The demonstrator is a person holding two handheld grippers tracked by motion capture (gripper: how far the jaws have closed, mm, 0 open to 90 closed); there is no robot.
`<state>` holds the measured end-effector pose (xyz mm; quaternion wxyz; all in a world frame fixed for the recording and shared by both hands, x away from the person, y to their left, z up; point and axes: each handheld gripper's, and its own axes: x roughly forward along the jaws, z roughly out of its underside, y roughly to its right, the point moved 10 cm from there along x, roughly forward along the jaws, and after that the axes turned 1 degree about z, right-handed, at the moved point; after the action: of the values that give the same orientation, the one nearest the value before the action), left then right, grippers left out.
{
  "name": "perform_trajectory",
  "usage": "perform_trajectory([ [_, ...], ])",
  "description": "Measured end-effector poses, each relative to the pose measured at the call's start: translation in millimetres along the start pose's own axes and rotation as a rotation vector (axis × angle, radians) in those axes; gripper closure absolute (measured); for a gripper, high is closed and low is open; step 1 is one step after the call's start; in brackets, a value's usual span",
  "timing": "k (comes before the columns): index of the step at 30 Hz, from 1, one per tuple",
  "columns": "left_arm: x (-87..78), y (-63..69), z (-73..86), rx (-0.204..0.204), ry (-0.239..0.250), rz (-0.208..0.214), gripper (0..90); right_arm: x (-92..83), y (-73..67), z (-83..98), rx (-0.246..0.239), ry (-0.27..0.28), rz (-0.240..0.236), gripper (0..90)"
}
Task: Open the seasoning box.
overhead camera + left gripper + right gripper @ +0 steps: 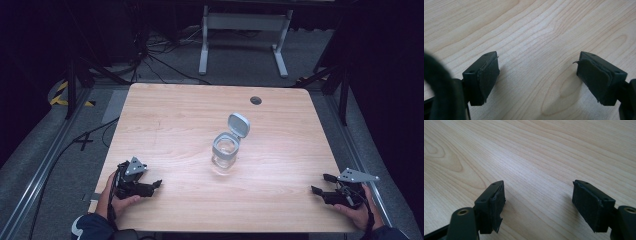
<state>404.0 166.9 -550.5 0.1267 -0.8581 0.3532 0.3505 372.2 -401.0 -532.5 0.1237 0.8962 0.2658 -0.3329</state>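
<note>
Jar clear glass, grey hinged lid flipped up; both grippers' jaws released, empty.

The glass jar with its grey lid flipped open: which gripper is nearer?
Left. The left gripper lies nearer the jar; the right gripper sits farther off.

Forearms cut off at bottom edge, jar contents indiscernible

Open-lidded jar on wooden table
</note>
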Motion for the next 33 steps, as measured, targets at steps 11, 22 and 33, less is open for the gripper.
perform_trajectory([
  [11,0.2,-0.3,0.3,0.001,-0.007,-0.002,16.1,-0.1,-0.2,0.0,0.003,-0.001,-0.001,26.3],
  [22,0.3,-0.2,0.4,-0.002,-0.007,-0.001,15.8,-0.1,-0.2,0.0,0.003,-0.001,-0.001,26.1],
  [33,0.4,-0.8,0.2,0.005,-0.006,-0.003,15.7,0.0,-0.4,0.0,0.002,-0.001,-0.003,25.8],
])
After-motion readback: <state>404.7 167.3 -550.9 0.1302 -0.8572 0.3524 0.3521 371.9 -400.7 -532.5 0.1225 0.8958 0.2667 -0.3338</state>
